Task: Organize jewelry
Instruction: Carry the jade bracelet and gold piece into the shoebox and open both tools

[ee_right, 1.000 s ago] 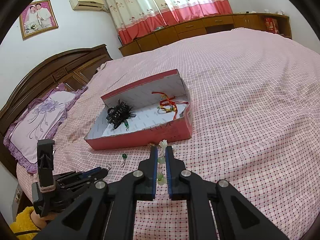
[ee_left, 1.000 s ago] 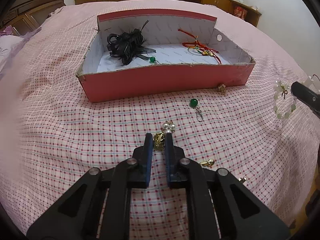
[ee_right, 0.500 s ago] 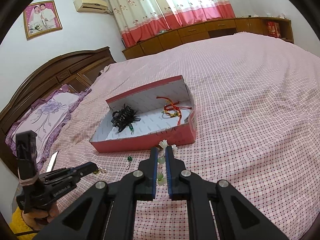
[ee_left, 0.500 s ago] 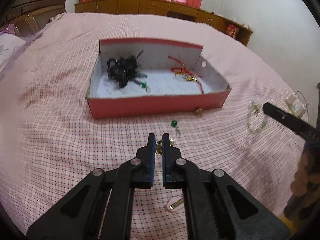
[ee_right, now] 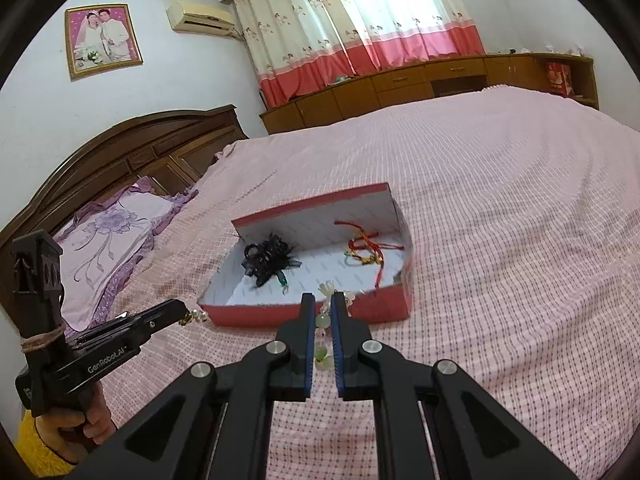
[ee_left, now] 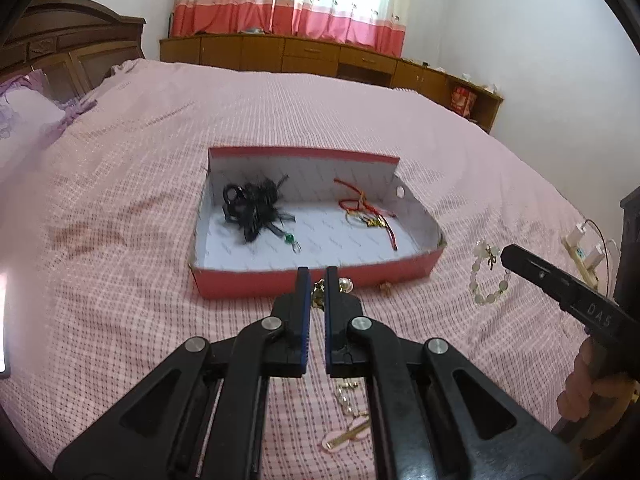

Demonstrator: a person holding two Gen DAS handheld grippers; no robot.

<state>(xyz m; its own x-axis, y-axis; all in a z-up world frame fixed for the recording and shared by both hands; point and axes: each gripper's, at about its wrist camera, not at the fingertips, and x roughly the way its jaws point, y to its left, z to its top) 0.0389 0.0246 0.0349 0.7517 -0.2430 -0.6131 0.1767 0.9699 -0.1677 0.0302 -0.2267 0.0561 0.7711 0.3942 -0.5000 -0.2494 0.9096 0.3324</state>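
Both of our grippers are loaded and raised above the bedspread (ee_left: 120,280). Our left gripper (ee_left: 317,280) is clenched on a small gold-and-pearl piece (ee_left: 320,292), with a pearl (ee_left: 345,285) poking out just past the right fingertip. Our right gripper (ee_right: 322,307) pinches a pale green bead bracelet (ee_right: 322,322), whose loop hangs beside the fingers when seen from the left wrist (ee_left: 489,276).

What the coming move turns on is where the red box (ee_left: 304,278) lies: straight ahead of both sets of fingers, its long axis running crosswise to our reach, its near wall facing us. From each wrist view the fingertips sit right at that near wall's edge, so neither hand is clearly closer; we judge a short carry forward puts either piece over the white floor (ee_left: 332,244).

Inside, the black hair accessory (ee_left: 252,210) fills the left end and the red cord bracelet (ee_left: 366,214) the right, with a green bead earring (ee_left: 291,239) between them. The open middle looks like the sensible drop spot. A few pieces wait on the bedspread: a small gold item (ee_left: 385,288) against the box front and a pink clip (ee_left: 347,434) below our left gripper.
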